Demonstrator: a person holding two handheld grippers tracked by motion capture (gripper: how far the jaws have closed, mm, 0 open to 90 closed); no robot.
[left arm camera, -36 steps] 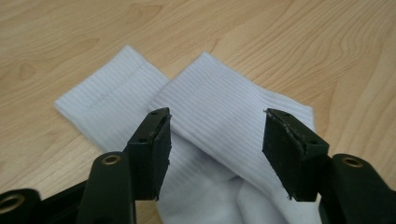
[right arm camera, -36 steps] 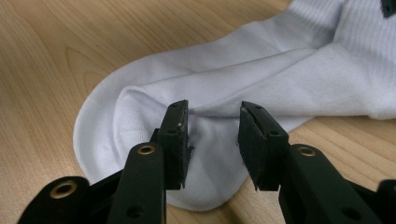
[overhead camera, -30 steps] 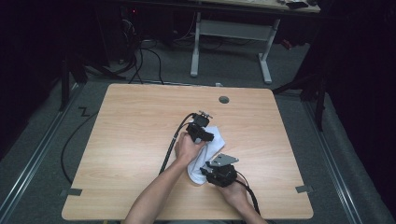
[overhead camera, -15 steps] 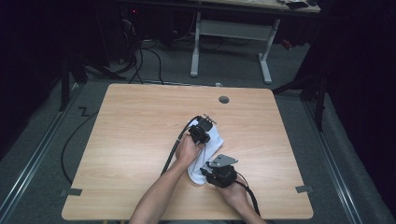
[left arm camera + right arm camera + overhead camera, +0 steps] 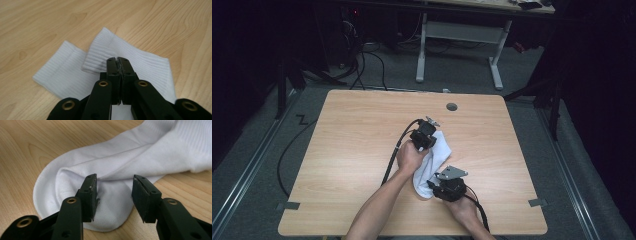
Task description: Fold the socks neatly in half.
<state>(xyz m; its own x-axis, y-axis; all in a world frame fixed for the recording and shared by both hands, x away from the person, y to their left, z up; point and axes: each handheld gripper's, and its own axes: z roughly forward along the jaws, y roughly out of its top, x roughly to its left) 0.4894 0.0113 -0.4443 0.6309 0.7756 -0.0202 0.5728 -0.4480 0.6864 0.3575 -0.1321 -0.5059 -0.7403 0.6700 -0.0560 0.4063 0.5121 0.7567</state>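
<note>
**Presently on my table: socks and two grippers**

Nearest me, item one: my right gripper [image 5: 438,183], at the table's near edge. Its jaws have just been opening and stand apart over the sock [image 5: 107,170], at its toe, the pads clear of the fabric, which lies between them.

Item two: socks, white, ribbed at the cuff, lying right of centre on the table [image 5: 352,130] and running from the right gripper up and away toward the left one. From the left gripper view I count two cuffs [image 5: 100,53] side by side, one overlapping the other.

Item three, farther off: my left gripper [image 5: 117,60], its jaws pressed together on the edge of the upper cuff, pinching a fold of it.

Farthest: a round hole [image 5: 451,106] in the tabletop.
</note>
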